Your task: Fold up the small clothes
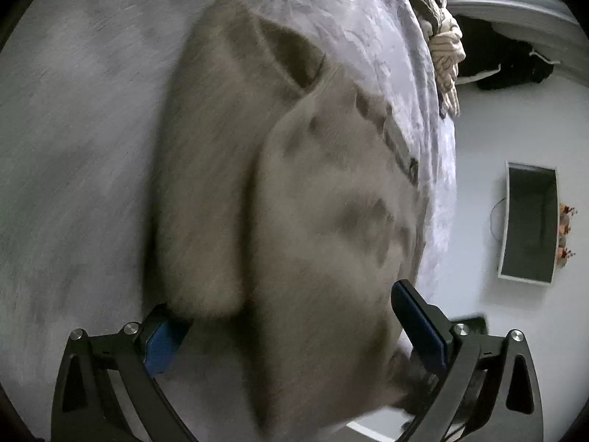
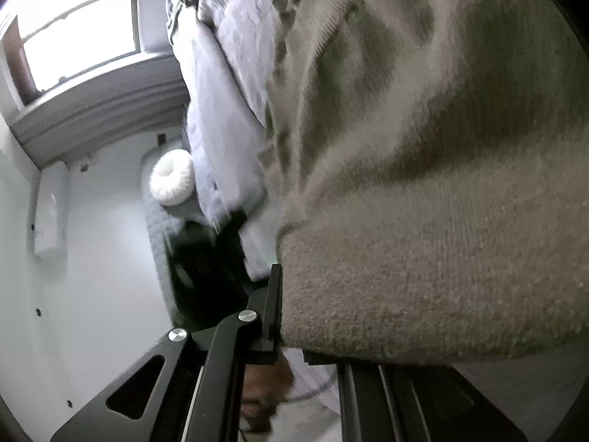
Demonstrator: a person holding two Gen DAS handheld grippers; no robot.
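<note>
- In the left wrist view, the left gripper [image 1: 294, 335] is seen with its jaws spread wide; the blue pads [image 1: 165, 342] stand well apart, and the beige knit sweater [image 1: 294, 191] lies between them without being pressed.
- One fold of the sweater is draped over the tip of the left-hand finger, so that part of the pad is hidden.
- In the right wrist view, the right gripper [image 2: 291, 316] is seen closed to a narrow gap, and an edge of the sweater [image 2: 423, 258] is clamped in it; the second finger is covered by the knit.
- The held part of the sweater is lifted and fills most of the right wrist view.
- The rest of the sweater is spread on the pale grey bedspread [image 1: 73, 147], one layer folded over another; the picture is blurred there.
- Further along the bed, a crumpled striped garment [image 1: 445, 51] is seen at the bed's edge.
- Beyond the bed, a framed dark panel [image 1: 530, 221] is mounted on a white wall.
- A white round cushion [image 2: 173, 176] and a bright window [image 2: 77, 33] are shown in the distance.
</note>
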